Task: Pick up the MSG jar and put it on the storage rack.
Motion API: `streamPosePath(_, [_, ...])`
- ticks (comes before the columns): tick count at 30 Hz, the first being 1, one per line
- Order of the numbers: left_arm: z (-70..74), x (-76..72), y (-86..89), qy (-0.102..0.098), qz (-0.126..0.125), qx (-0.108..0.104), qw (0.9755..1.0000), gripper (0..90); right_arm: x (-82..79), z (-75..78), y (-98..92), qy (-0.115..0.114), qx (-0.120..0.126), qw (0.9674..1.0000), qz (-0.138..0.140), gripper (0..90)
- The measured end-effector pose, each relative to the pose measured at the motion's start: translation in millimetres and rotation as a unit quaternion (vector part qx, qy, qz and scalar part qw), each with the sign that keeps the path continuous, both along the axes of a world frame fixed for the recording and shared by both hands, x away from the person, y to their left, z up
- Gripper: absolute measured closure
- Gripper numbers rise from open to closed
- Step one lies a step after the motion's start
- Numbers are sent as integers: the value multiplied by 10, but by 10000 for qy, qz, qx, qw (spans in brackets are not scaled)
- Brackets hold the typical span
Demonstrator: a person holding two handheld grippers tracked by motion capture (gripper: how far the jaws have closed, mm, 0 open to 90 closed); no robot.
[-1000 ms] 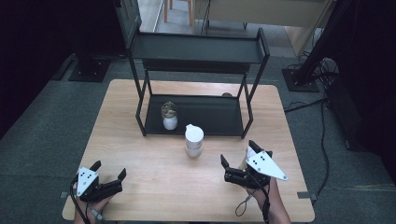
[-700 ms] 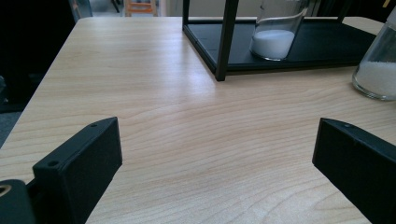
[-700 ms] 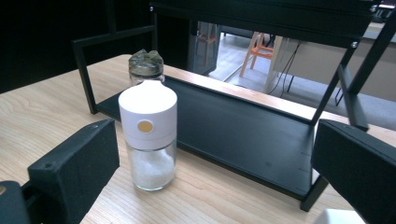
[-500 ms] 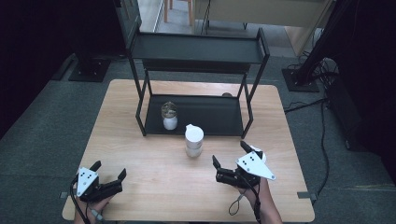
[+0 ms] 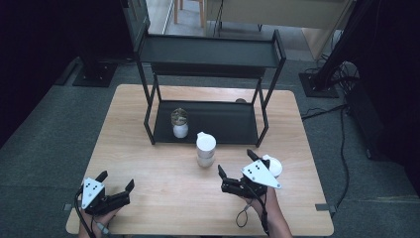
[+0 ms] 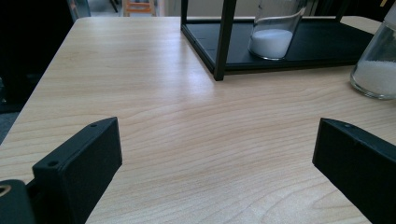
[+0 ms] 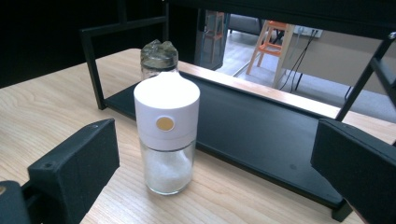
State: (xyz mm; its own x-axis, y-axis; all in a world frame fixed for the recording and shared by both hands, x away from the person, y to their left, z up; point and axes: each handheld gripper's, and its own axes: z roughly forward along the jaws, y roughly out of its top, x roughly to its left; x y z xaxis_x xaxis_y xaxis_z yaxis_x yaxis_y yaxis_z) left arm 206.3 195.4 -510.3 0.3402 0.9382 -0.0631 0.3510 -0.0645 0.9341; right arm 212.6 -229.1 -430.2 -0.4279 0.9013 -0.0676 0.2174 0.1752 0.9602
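A glass jar with a white cap (image 5: 205,148) (image 7: 167,135) holds white powder and stands on the wooden table (image 5: 163,198) in front of the black rack. A second glass jar (image 5: 179,124) (image 7: 159,56) (image 6: 275,32), also with white powder and a glass top, stands on the rack's lower shelf (image 5: 223,124). My right gripper (image 5: 235,161) (image 7: 215,135) is open, low over the table, just right of the capped jar and pointing at it. At the front left corner my left gripper (image 5: 116,181) (image 6: 217,130) is open with nothing between its jaws.
The black two-level rack (image 5: 208,52) takes up the back half of the table, its posts (image 6: 224,42) standing on the tabletop. A small white round disc (image 5: 273,166) lies on the table beside the right gripper. Bare wood lies between the two grippers.
My right gripper has moved left toward the capped jar and turned to face it, uncovering the white disc at its right. The left gripper has stayed put.
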Motion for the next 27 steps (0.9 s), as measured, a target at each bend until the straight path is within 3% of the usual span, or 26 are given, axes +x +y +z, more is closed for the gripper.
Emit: streamPosePath(27, [1, -8, -22, -24, -42, 111, 9999, 13, 144, -226, 327, -121, 217, 9997, -86, 7])
